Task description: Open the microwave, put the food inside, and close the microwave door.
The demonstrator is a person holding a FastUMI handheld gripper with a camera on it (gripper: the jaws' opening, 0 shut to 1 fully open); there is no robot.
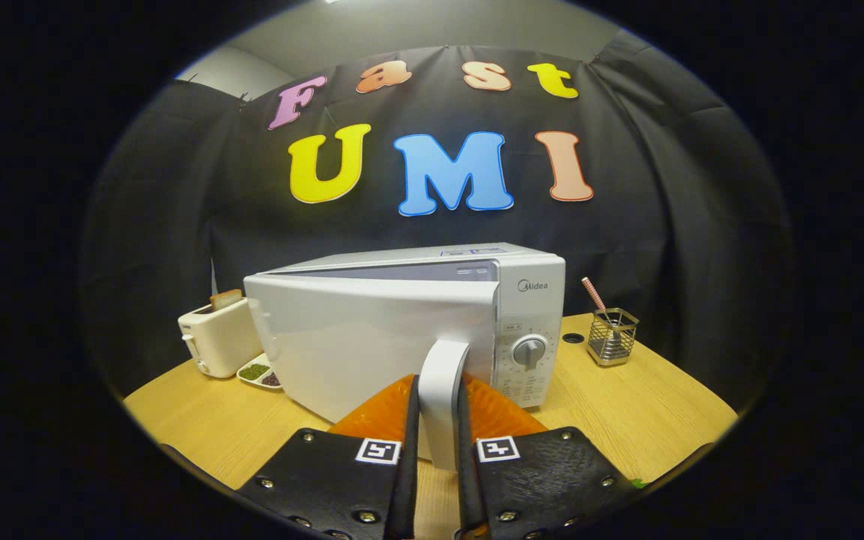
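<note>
Gripper (438, 450) clamped on white upright door handle (441, 390) of boxy white microwave (402, 330), its door (372, 352) swung partly ajar. Opening underway; loading food, closing door left to do.

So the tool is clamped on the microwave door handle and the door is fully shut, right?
Not quite. The tool is clamped on the microwave door handle, but the door is partly open, swung out from the microwave; the gripper view shows the gap along its top.
</note>
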